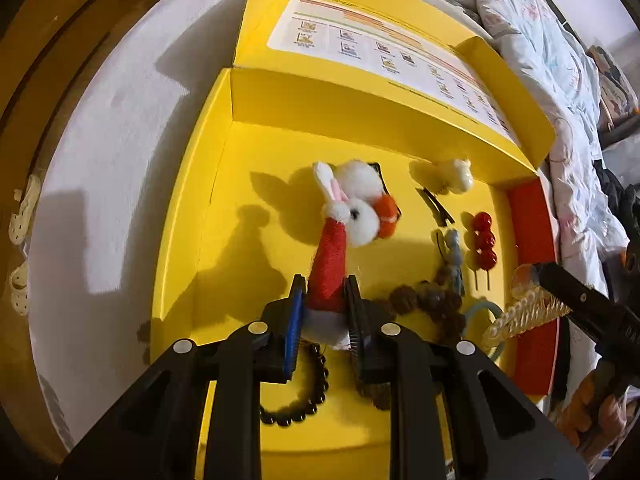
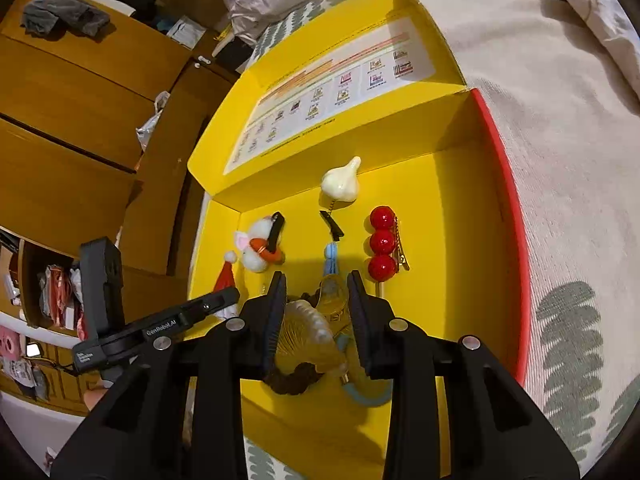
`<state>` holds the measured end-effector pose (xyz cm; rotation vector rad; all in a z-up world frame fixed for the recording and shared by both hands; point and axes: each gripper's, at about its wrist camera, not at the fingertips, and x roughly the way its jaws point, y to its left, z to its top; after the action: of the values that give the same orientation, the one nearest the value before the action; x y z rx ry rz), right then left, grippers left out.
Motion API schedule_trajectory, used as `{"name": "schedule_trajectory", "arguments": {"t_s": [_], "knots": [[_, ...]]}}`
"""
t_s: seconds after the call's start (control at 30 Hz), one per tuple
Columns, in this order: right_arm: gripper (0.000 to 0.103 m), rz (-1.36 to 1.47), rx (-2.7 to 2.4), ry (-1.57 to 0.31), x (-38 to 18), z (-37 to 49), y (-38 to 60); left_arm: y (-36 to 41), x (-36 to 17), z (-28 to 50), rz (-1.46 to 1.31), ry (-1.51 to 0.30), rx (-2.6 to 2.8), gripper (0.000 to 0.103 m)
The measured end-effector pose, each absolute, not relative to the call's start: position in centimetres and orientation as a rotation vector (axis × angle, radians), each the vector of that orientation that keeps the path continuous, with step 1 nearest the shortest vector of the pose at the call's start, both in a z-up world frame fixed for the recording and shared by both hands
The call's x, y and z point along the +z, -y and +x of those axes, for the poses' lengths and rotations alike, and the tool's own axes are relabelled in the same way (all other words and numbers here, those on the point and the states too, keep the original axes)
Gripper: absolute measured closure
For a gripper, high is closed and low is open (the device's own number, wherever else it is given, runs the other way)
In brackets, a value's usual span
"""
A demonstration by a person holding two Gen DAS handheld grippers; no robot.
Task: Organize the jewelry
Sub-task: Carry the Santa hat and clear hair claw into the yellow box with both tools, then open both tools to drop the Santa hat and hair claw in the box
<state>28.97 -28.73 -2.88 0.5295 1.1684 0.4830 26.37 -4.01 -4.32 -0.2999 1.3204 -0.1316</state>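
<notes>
Over the open yellow box (image 1: 188,248), my left gripper (image 1: 325,296) is shut on a red felt Santa hat clip (image 1: 330,264). The hat points toward a white rabbit clip with a carrot (image 1: 360,208) lying on the box floor. In the right wrist view my right gripper (image 2: 317,284) is shut on a clear amber claw clip edged with pearls (image 2: 312,328), held above the floor of the yellow box (image 2: 452,208). The left gripper (image 2: 222,299) with the Santa hat (image 2: 225,276) shows at the left. The right gripper (image 1: 538,274) carries the claw clip (image 1: 520,314).
On the box floor lie a garlic-shaped clip (image 2: 340,184), a red candied-berry clip (image 2: 382,244), a black clip (image 2: 332,226), a pale blue figure clip (image 2: 331,260), a brown bead bracelet (image 1: 424,300), a black bead bracelet (image 1: 304,400) and a blue hair tie (image 1: 482,306). The lid (image 1: 360,40) stands open behind.
</notes>
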Motion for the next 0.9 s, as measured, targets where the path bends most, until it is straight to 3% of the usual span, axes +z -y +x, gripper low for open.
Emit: {"name": "schedule_trajectory", "arguments": {"t_s": [0.2, 0.23, 0.27, 0.37, 0.4, 0.47, 0.53, 0.73, 0.9], "knots": [[0.070, 0.501, 0.459, -1.182, -4.6, 29.5, 27.9, 4.0, -5.6, 27.3, -0.279, -1.318, -0.118, 0.080], [0.068, 0.503, 0.466, -1.185, -4.8, 29.6, 27.9, 3.9, -5.8, 27.4, -0.276, -1.317, -0.118, 0.076], [0.067, 0.506, 0.478, -1.183, -4.9, 29.6, 27.8, 3.9, -5.8, 27.4, -0.271, -1.317, -0.122, 0.060], [0.064, 0.483, 0.481, -1.178, -4.2, 29.5, 27.8, 4.0, -5.4, 27.2, -0.276, -1.308, -0.143, 0.049], [0.063, 0.474, 0.478, -1.166, -3.8, 29.4, 27.9, 4.1, -5.0, 27.1, -0.261, -1.299, -0.132, 0.039], [0.054, 0.464, 0.472, -1.139, -3.0, 29.1, 28.1, 4.1, -4.0, 26.5, -0.238, -1.260, -0.110, 0.032], [0.046, 0.436, 0.438, -1.109, -1.8, 28.6, 28.5, 4.2, -3.2, 26.2, -0.228, -1.247, -0.106, 0.032], [0.037, 0.369, 0.397, -1.061, 1.4, 26.2, 29.4, 4.4, 0.3, 23.9, -0.211, -1.172, -0.100, 0.032], [0.036, 0.305, 0.384, -1.054, 3.6, 22.8, 29.2, 6.4, 3.5, 19.9, -0.167, -1.125, -0.127, 0.032]]}}
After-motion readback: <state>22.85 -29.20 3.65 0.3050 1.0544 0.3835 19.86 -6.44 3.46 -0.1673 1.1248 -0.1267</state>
